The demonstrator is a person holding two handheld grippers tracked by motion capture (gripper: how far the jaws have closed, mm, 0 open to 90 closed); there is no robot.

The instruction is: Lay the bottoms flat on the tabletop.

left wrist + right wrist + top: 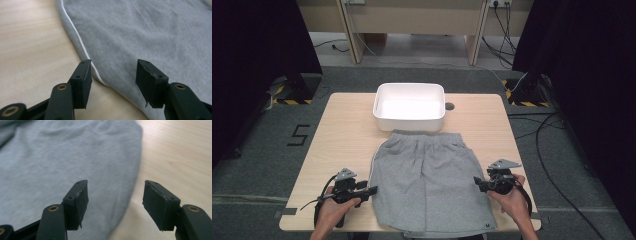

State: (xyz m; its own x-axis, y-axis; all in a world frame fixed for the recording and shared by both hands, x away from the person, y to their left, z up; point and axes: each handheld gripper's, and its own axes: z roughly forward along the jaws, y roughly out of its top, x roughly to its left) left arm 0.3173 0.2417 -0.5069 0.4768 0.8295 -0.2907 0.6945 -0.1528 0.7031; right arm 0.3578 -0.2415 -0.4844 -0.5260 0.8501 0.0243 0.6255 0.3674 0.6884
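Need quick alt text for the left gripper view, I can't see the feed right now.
The left claw is open, its black jaws straddling the white-piped side edge of the grey shorts, with nothing gripped. The shorts lie flat on the pale wooden table, which shows at the left.

The shorts (426, 180) lay on the surface (342, 135), the tub (409, 107) just behind them, a claw at each side.

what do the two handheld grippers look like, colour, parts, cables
Both the left gripper and right gripper are black, each topped with a grey three-cornered plate and trailing a black cable. Their jaws are blocky black pads on arms with brass-coloured pivot rings. The person's forearms are bare, no sleeves.
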